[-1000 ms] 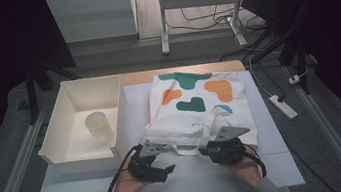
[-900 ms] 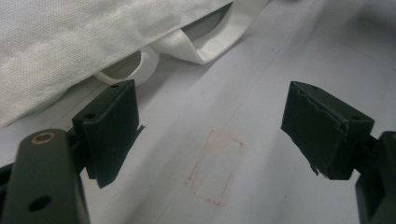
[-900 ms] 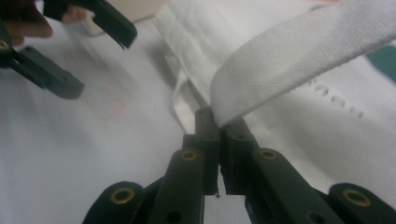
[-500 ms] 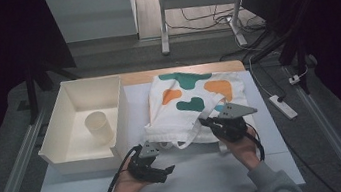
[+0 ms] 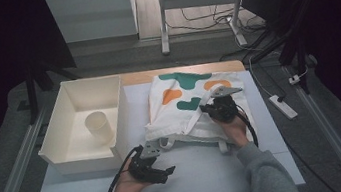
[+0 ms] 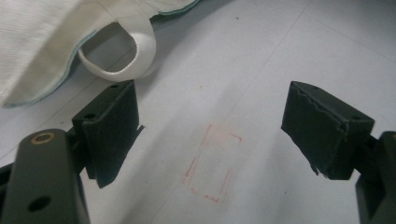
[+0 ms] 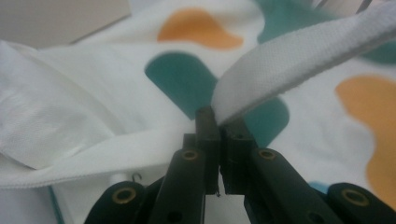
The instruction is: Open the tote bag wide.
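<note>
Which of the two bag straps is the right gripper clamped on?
The far strap, pulled up across the printed tote bag by the right gripper; the other strap lies looped near the open left gripper.

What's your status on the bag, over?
Right tool shut on tote bag strap. Left tool open on the table. Tote bag flat; nothing in the way.

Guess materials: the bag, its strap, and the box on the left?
Tote bag: looks like woven cotton canvas, matte, with printed teal and orange shapes; it creases softly. Strap: white woven webbing, ribbed weave visible where the right gripper pinches it. Box: cream, smooth, rigid walls, probably plastic; could be coated board.
</note>
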Motion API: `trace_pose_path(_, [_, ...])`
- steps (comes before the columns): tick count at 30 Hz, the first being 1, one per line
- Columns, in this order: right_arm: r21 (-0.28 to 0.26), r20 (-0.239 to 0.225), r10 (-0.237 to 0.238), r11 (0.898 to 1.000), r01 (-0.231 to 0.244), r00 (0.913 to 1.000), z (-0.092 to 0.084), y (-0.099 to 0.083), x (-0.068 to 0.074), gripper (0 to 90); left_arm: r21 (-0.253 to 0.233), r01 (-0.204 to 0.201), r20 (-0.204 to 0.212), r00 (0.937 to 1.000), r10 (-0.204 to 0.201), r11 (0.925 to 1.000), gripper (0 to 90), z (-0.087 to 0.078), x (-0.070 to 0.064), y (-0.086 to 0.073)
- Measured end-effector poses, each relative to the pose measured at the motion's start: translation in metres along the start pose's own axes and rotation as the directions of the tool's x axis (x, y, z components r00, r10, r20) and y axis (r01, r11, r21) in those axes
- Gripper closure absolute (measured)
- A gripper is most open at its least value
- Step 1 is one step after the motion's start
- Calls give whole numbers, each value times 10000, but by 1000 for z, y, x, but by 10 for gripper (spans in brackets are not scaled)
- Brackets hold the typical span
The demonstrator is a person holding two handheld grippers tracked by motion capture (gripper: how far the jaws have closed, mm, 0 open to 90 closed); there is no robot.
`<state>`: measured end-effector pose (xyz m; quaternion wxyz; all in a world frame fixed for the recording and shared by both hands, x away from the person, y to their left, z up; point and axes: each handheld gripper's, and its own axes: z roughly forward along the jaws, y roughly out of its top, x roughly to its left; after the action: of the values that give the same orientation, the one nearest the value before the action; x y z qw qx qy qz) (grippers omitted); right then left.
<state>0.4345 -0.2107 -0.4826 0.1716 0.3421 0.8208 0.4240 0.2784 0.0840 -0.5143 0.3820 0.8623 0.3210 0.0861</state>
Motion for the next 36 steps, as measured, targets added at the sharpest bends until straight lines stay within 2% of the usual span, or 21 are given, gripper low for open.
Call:
trace_pose_path(1, [25, -239, 365, 9993, -364, 9990, 3, -6, -3, 863, 4, 8, -12, 10000, -8, 10000, 189, 0, 0, 0])
trace_pose_path(3, [46, -279, 415, 9991, -414, 9987, 3, -7, -4, 851, -8, 50, -30, 10000, -50, 10000, 189, 1, 0, 0])
trace_pose_path(4, [128, -205, 398, 9991, -396, 9990, 0, -7, -4, 755, 0, 46, -27, 10000, -46, 10000, 189, 1, 0, 0])
trace_pose_path(5, [128, -205, 398, 9991, -396, 9990, 0, -7, -4, 755, 3, 34, -25, 10000, -34, 10000, 189, 1, 0, 0])
trace_pose_path(7, [-7, -97, 321, 9995, -321, 9994, -7, -7, -1, 592, 5, 7, -25, 10000, -7, 10000, 189, 0, 0, 0])
trace_pose_path(8, [-185, -197, 341, 9992, -345, 9992, -19, -9, 4, 483, 19, 9, -36, 10000, -9, 10000, 189, 0, 0, 0])
trace_pose_path(10, [-357, -33, -57, 9993, 56, 10000, -34, -16, 12, 431, 0, 67, -45, 10000, -67, 10000, 189, 0, 0, 0])
trace_pose_path(11, [-217, -4, -314, 9993, 314, 9995, -42, -18, 16, 415, 6, 57, -40, 10000, -57, 10000, 189, 1, 0, 0])
trace_pose_path(12, [-217, -4, -314, 9993, 314, 9995, -42, -18, 16, 415, 0, 48, -37, 10000, -48, 10000, 189, 1, 0, 0])
trace_pose_path(13, [-189, -67, -595, 9981, 594, 9982, -56, -24, 21, 411, -2, 31, -40, 10000, -31, 10000, 190, 1, 0, 0])
trace_pose_path(14, [-243, -236, -622, 9978, 617, 9978, -62, -27, 23, 411, 25, -10, -39, 10000, 10, 10000, 190, 0, 0, 0])
trace_pose_path(15, [-243, -236, -622, 9978, 617, 9978, -62, -27, 23, 411, 18, -20, -41, 10000, 20, 10000, 190, 0, 0, 0])
trace_pose_path(18, [39, -467, -1102, 9939, 1105, 9928, -68, -28, 29, 390, -12, -25, -41, 10000, 25, 10000, 190, 0, 0, 1])
trace_pose_path(20, [188, -722, -1395, 9898, 1412, 9876, -67, -27, 36, 372, -22, -23, -35, 10000, 23, 10000, 191, -1, 0, 0])
trace_pose_path(22, [311, -787, -1847, 9818, 1875, 9796, -64, -28, 44, 361, -25, -37, -23, 10000, 37, 10000, 190, -1, 0, 0])
trace_pose_path(26, [688, -783, -2137, 9733, 2192, 9737, -59, -31, 52, 358, -28, -87, -4, 10000, 87, 10000, 190, -3, 0, -1])
trace_pose_path(31, [980, -454, -2571, 9605, 2604, 9653, -60, -37, 54, 358, -34, -43, 38, 10000, 43, 10000, 190, -2, -1, -1])
trace_pose_path(36, [1247, -336, -2736, 9531, 2756, 9613, -56, -41, 54, 351, -27, -36, 38, 10000, 36, 10000, 190, -2, -1, -1])
